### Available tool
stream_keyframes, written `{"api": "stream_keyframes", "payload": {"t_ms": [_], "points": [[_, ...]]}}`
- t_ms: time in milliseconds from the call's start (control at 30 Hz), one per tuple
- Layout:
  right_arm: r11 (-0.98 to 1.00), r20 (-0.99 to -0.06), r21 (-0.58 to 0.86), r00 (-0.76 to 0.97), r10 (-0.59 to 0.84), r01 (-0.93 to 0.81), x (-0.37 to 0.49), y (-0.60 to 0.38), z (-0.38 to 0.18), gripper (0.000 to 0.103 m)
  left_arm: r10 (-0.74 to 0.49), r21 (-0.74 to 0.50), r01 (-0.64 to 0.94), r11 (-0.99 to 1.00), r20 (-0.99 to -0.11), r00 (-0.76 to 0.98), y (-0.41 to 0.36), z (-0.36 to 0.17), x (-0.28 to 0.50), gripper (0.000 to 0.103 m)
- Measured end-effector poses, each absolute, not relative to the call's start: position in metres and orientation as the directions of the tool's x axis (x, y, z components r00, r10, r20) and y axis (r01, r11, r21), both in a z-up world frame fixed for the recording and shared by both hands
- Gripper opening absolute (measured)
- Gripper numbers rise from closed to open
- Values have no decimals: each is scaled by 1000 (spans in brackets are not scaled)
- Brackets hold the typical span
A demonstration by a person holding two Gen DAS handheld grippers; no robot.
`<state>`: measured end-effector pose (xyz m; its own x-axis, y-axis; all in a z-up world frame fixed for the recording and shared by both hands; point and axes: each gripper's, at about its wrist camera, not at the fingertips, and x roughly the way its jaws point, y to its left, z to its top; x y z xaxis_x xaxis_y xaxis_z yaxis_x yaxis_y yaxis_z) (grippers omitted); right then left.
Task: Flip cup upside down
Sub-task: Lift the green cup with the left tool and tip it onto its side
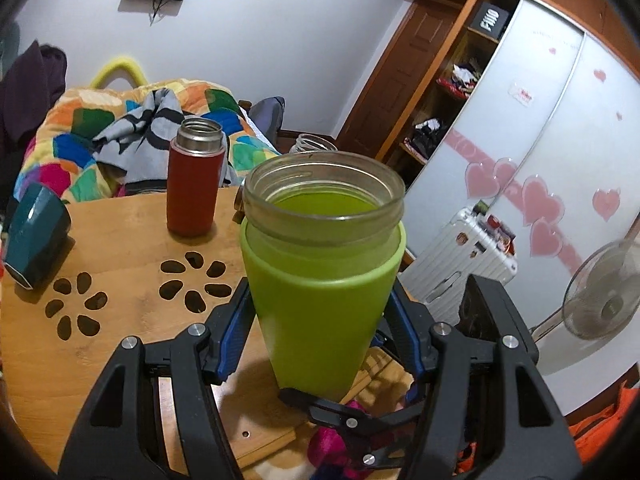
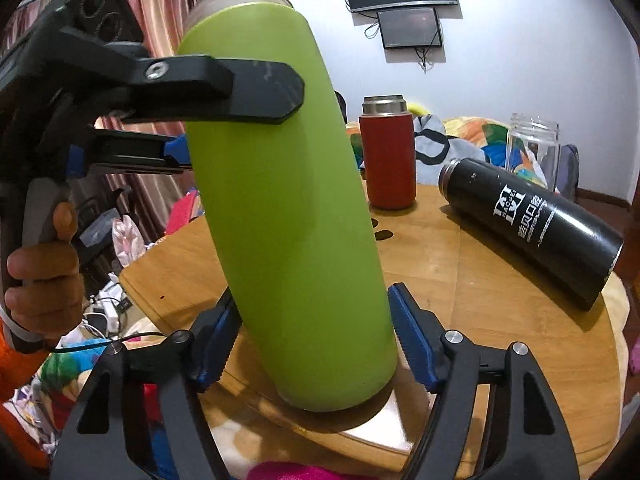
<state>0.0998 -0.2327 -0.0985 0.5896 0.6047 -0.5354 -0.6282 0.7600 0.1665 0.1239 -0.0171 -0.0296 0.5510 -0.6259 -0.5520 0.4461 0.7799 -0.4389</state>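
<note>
The wooden table fills the middle and lower right of the right wrist view. It has flower-shaped holes cut in it, seen at the lower left of the left wrist view.

The green cup is the big thing in the middle of both views. It stands mouth up, with its bottom on or just above the table near the edge. It leans a little, so the turn may be starting, but it is not flipped yet.

The left hand-held gripper comes in from the upper left of the right wrist view. Its fingers pinch the cup high up on its sides, likely so the cup can swing around that hold.

The right hand-held gripper sits at the bottom of its own view. Its blue pads are spread on both sides of the cup's bottom. I cannot tell if they touch it.

A black bottle lies on its side at the right. A red bottle stands open behind the cup. A clear glass jar stands at the far right.
</note>
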Motion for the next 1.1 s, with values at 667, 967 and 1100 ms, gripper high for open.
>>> {"api": "stream_keyframes", "payload": {"t_ms": [667, 967, 1100], "points": [[771, -563, 74, 612, 556, -632, 105, -214, -98, 63, -683, -709, 177, 682, -533, 499, 43, -95, 195, 71], [763, -563, 80, 602, 566, -642, 106, -212, -99, 63, -698, -748, 91, 658, -559, 447, 52, -117, 198, 75], [760, -564, 76, 601, 567, -646, 103, -210, -99, 63, -680, -734, 60, 677, -593, 431, 53, -122, 198, 79]]}}
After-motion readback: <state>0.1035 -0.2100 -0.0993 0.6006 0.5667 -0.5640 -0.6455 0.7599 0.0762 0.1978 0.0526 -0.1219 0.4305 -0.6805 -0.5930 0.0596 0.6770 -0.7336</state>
